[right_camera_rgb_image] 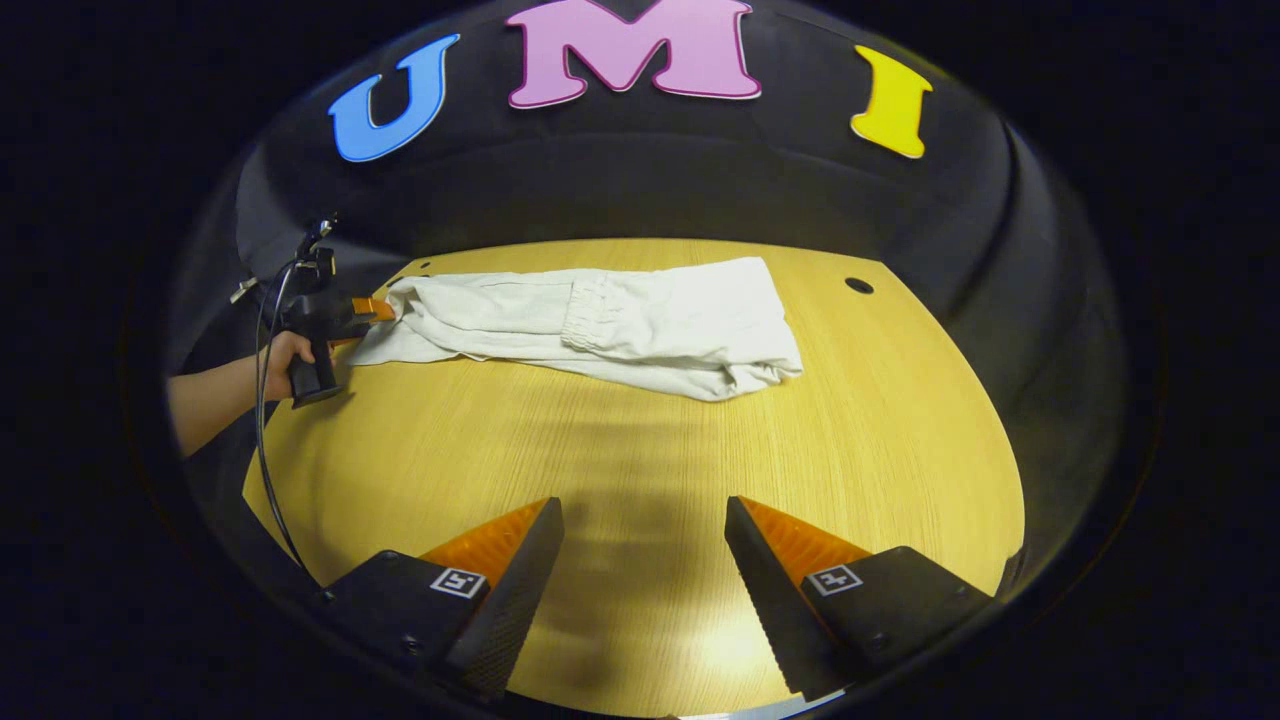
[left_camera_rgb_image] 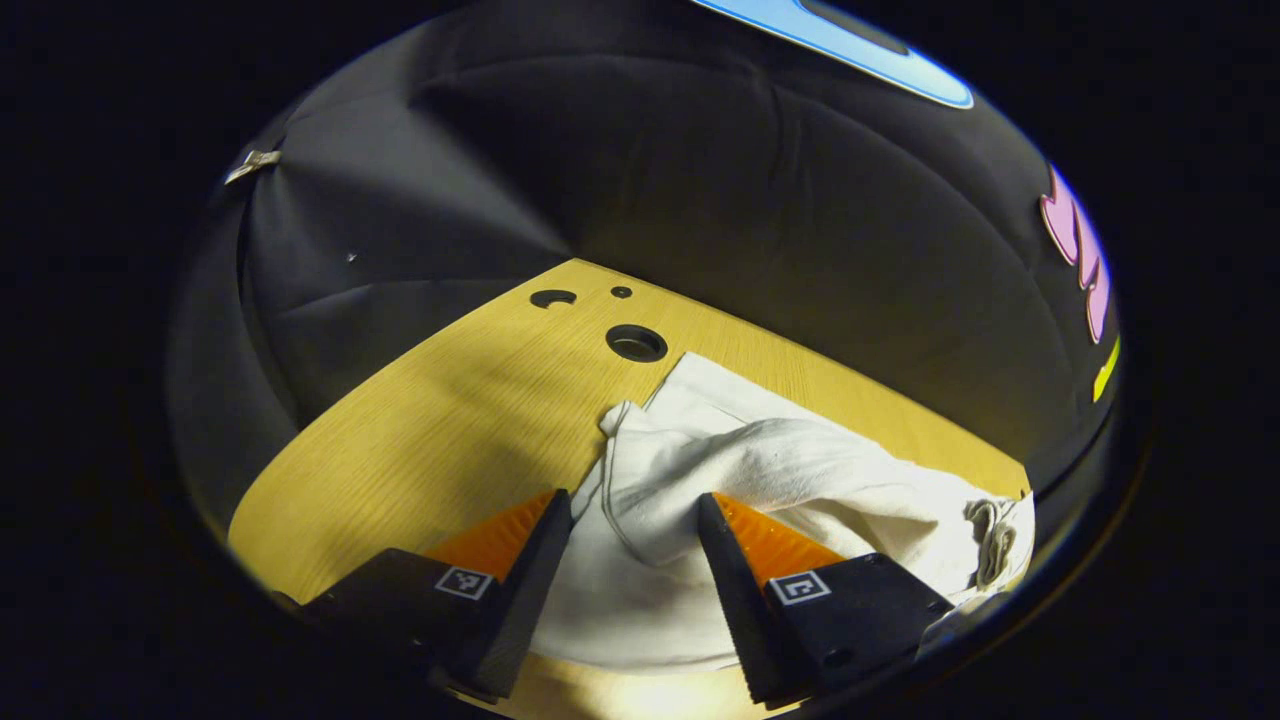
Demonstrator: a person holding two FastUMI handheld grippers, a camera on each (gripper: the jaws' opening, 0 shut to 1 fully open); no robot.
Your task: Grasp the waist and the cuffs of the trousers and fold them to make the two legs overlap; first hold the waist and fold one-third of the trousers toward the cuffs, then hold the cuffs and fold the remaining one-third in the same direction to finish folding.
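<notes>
The white trousers (right_camera_rgb_image: 600,320) lie bunched lengthwise across the far part of the wooden table (right_camera_rgb_image: 640,470), with a gathered elastic band near their middle. In the left gripper view the trousers (left_camera_rgb_image: 780,470) spread away to the right, and a drawstring (left_camera_rgb_image: 990,540) shows at their far end. My left gripper (left_camera_rgb_image: 633,498) is open, its fingers standing either side of the near end of the cloth. From the right gripper view the left gripper (right_camera_rgb_image: 372,308), held by a hand (right_camera_rgb_image: 285,352), sits at the trousers' left end. My right gripper (right_camera_rgb_image: 645,520) is open over bare table, well short of the trousers.
The table (left_camera_rgb_image: 450,420) has round holes (left_camera_rgb_image: 636,342) near its far left corner and another hole (right_camera_rgb_image: 858,285) at the far right. A cable (right_camera_rgb_image: 262,400) hangs from the left gripper. Black cloth walls close in around the table edges.
</notes>
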